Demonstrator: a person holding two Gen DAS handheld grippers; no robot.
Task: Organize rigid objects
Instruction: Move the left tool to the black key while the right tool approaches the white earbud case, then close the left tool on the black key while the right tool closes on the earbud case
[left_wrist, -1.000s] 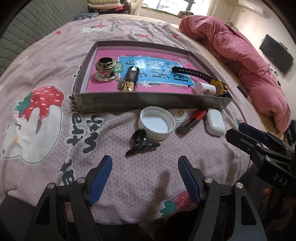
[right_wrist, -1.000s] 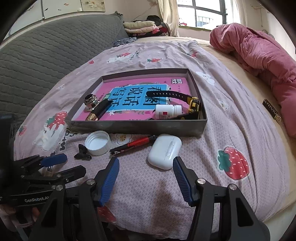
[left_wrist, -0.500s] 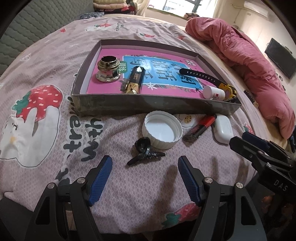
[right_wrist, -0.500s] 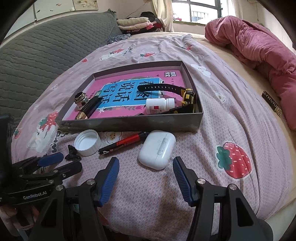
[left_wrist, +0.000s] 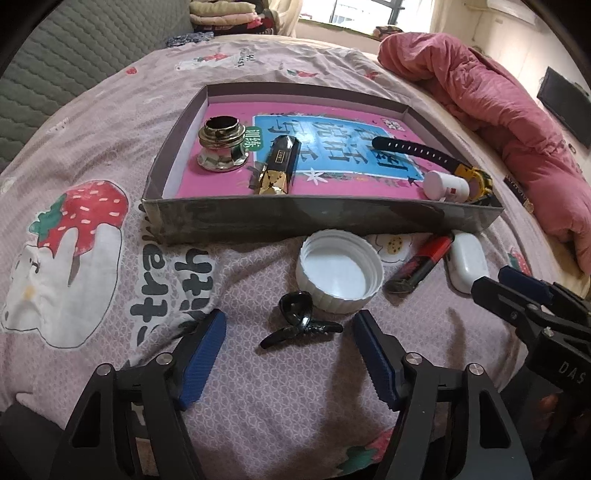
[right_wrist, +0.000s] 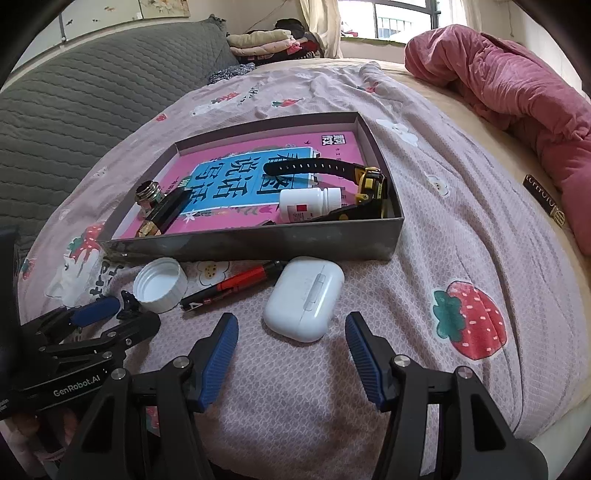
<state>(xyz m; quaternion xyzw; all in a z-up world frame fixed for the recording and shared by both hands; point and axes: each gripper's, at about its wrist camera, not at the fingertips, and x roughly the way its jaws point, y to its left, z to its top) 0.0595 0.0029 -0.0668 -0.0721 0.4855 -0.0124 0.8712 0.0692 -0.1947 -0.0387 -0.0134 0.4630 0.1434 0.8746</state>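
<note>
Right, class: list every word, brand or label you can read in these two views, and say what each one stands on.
"GenRobot.AI": on the left gripper.
"DAS": on the right gripper.
"stra…" and "with": partly legible print on the bedsheet.
Book cover in the tray: large Chinese characters, seen upside down.
Small white bottle: label too small to read.

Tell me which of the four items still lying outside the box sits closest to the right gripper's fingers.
The white earbud case, lying just ahead of the right gripper. The red-and-black pen, white cap and black hair clip lie further left.

Both wrist views look steeply down, close over the bed toward the grey tray (left_wrist: 317, 218) (right_wrist: 243, 243) in mid-frame; each shows the other gripper at its edge.
</note>
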